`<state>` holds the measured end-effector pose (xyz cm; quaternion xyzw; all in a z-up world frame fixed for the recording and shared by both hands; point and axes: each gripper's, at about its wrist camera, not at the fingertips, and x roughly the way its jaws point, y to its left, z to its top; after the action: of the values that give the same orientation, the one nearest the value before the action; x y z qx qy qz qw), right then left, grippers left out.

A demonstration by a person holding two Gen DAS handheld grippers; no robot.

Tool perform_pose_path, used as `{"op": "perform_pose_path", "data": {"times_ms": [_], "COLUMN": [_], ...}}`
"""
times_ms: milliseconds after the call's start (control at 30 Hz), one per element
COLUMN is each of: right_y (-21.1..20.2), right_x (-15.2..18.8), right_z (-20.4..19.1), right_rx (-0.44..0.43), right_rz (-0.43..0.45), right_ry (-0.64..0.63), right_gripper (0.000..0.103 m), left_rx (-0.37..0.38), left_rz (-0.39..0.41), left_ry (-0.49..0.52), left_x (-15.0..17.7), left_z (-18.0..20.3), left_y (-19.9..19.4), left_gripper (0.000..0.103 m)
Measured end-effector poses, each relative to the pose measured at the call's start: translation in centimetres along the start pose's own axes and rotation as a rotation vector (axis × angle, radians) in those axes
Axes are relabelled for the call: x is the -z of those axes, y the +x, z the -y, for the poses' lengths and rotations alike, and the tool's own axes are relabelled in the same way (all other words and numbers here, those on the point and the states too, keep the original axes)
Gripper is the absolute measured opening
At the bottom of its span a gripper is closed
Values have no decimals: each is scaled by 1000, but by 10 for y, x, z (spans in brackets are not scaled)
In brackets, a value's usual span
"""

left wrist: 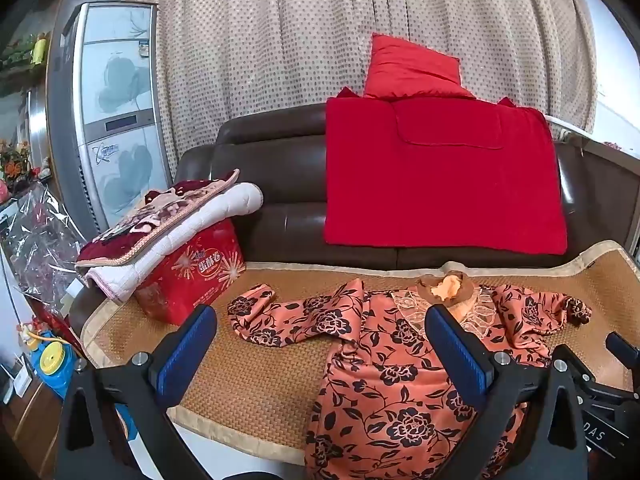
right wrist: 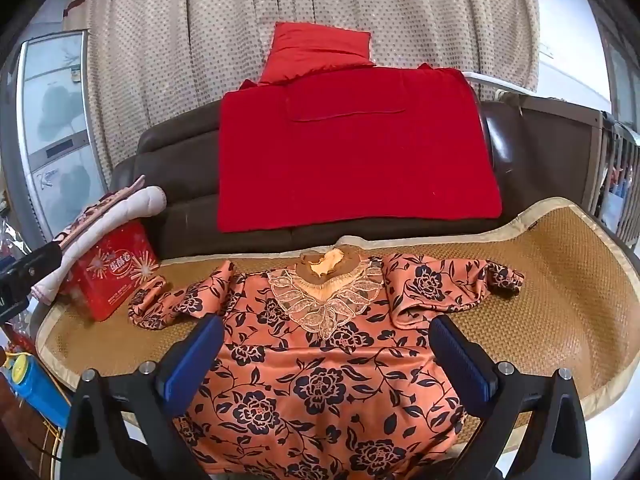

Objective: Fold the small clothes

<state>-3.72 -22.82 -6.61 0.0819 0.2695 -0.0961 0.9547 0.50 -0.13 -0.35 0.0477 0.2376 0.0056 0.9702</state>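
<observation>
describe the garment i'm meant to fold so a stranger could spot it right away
On the woven straw mat covering the seat of the dark brown leather sofa, an orange satin blouse with black rose print lies flat, sleeves spread. Its cream lace collar and floral pattern set it apart from the plain red blanket draped behind and the red tin box beside it.

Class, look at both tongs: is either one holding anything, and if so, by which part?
Nothing is held. The left tongs and right tongs both stand open above the blouse, which lies flat on the mat.
</observation>
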Motion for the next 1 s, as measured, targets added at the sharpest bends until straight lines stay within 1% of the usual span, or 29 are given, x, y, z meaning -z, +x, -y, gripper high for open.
{"op": "perform_pose_path", "data": {"times_ms": [467, 867, 933, 1000], "right_y": [1, 5, 7, 10], "right_x": [-1, -1, -1, -1], "right_z": [-8, -13, -12, -9], "right_rx": [-11, -2, -21, -63], "right_rz": [-6, -23, -36, -55], "right_ry": [-16, -46, -37, -11], "right_gripper": [103, 103, 103, 103], "left_rx": [-16, -21, -22, -25], "left_rz": [4, 0, -4, -9], "left_ry": [-4, -2, -2, 1], "left_x": [-1, 0, 1, 2], "left_z": [-3, -5, -6, -5], "left_y": [1, 5, 7, 9], "left_gripper": [103, 103, 103, 103]}}
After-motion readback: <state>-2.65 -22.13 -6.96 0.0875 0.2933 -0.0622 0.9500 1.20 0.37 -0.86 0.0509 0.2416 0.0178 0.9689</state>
